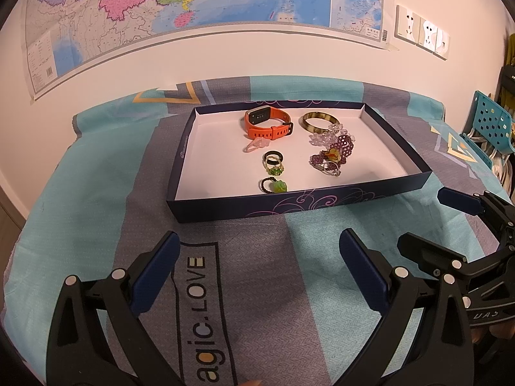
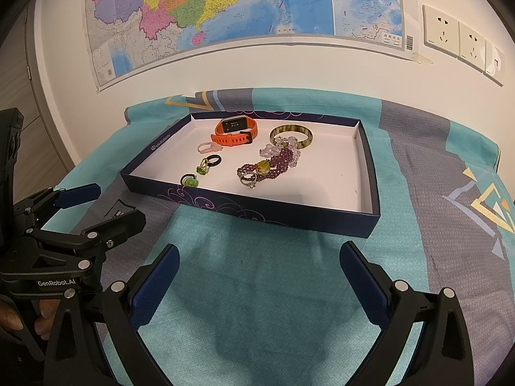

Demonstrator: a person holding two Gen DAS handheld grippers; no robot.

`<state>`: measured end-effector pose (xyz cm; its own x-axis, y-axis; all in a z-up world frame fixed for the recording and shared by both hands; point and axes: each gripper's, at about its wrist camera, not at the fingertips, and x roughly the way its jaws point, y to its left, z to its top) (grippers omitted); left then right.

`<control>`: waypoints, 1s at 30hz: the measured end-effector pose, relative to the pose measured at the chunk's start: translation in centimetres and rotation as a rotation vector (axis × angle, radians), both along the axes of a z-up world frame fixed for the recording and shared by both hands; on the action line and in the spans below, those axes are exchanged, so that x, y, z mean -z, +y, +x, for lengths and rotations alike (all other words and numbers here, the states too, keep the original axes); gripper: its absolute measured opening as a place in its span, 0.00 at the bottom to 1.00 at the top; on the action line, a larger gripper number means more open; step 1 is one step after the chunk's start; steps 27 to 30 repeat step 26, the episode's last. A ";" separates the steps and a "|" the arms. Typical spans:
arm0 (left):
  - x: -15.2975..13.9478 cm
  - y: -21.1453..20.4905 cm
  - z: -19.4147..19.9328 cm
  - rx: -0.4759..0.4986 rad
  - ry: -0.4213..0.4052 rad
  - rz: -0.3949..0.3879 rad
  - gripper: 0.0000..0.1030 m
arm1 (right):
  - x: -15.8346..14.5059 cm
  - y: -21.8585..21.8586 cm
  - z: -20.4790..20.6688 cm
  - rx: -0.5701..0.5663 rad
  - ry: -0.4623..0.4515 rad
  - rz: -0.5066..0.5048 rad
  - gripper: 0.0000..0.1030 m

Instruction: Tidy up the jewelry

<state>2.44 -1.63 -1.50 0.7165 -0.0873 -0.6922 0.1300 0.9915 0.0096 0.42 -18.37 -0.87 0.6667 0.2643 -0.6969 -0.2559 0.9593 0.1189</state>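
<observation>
Hovering wide open over the bedspread [image 1: 96, 177]: left gripper [image 1: 259, 263] and right gripper [image 2: 259, 276], side by side, both empty. Just ahead of the fingertips, shallow navy tray [image 1: 322, 202] holding orange watch [image 1: 268, 122], striped bangle [image 1: 318, 122], purple beaded bracelet [image 1: 338, 148], several rings.

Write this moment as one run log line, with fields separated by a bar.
left gripper: open, empty | right gripper: open, empty | both over cloth, short of tray | orange watch, bangle, rings, beads in tray
</observation>
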 end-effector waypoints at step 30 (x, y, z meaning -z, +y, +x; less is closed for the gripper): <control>0.3 1.1 0.6 0.010 0.016 -0.034 0.95 | 0.3 -2.7 0.9 -0.013 0.046 -0.025 0.93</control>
